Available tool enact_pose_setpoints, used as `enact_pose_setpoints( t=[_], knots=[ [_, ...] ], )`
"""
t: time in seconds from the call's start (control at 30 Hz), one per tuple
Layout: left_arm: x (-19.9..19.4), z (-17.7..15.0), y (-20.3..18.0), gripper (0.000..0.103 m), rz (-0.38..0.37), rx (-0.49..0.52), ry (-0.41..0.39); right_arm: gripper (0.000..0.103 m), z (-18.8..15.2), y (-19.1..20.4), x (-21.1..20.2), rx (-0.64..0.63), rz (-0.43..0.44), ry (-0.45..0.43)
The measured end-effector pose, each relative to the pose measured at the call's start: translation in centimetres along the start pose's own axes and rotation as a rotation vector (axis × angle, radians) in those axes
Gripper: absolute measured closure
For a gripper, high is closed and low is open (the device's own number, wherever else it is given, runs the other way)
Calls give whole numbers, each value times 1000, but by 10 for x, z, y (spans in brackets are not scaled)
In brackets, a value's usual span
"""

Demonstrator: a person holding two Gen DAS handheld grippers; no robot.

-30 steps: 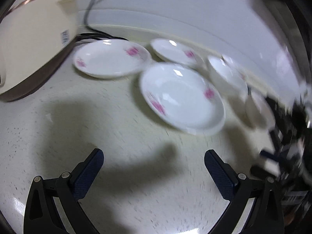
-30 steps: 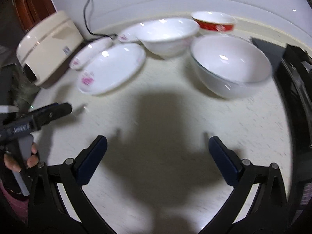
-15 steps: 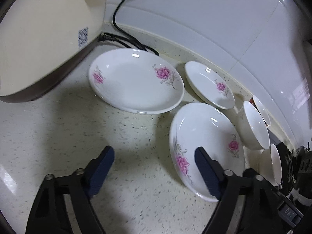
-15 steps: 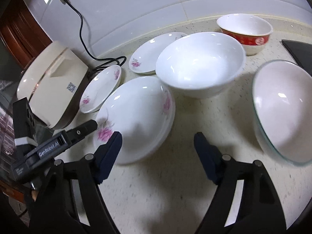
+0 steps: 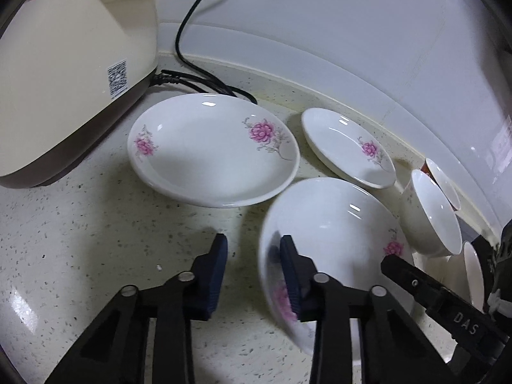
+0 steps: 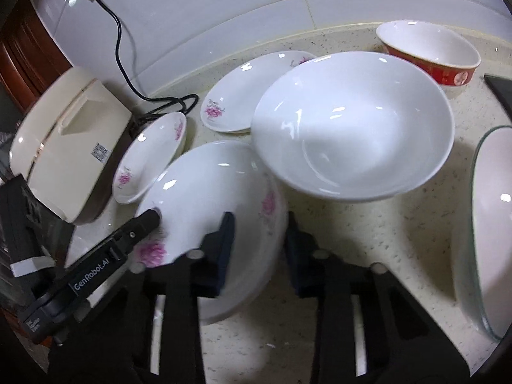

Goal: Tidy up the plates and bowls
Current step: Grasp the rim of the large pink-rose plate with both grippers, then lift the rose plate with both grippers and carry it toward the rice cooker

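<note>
A white plate with pink flowers lies nearest on the speckled counter, its near edge blurred. My left gripper straddles its left rim with jaws closing; the right pad is over the plate and counter still shows between the left pad and the rim. My right gripper is closing on the opposite rim, one pad inside and one outside, both against it. A larger flowered plate and a small one lie behind. A wide white bowl touches the held plate's far side.
A cream rice cooker stands at the left, its black cord running up the tiled wall. At the back right sits a red bowl. A glass-rimmed bowl is at the right edge, beside a dark cooktop corner.
Both grippers have moved in on the nearest flowered plate from opposite sides. Their jaws went from wide open to narrow, each now with a rim of that plate between the fingers.
</note>
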State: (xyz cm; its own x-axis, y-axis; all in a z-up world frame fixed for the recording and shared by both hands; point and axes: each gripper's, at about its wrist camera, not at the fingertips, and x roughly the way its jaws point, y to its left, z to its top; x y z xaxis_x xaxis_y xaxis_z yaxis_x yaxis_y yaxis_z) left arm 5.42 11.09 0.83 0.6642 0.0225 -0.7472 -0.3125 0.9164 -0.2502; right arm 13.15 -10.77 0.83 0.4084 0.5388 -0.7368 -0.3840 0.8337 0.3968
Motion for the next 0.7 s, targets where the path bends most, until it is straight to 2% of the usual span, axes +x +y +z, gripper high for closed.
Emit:
enact_pose_setpoints(
  t=[0.07,0.17,0.27,0.43,0.6,0.7],
  knots=[
    [1,-2,-4,81,-31,7,0,80,-1,-1,-1,-10,11,1],
    [-1,-5,-4,82,-29,7,-14,84,-2,-5,1,0,46,13],
    [-2,-6,1,85,-71,-15,-13,86,-3,-9,-1,9,48,21],
    [-13,-13,-1,86,-77,2,-43,86,-7,-6,-6,-2,33,17],
    [-26,-14,-4,86,-60,32,-106,86,-9,-4,-16,1,74,-2],
    [-28,-13,0,86,-65,18,-113,86,-7,-1,-21,-7,87,-20]
  ],
)
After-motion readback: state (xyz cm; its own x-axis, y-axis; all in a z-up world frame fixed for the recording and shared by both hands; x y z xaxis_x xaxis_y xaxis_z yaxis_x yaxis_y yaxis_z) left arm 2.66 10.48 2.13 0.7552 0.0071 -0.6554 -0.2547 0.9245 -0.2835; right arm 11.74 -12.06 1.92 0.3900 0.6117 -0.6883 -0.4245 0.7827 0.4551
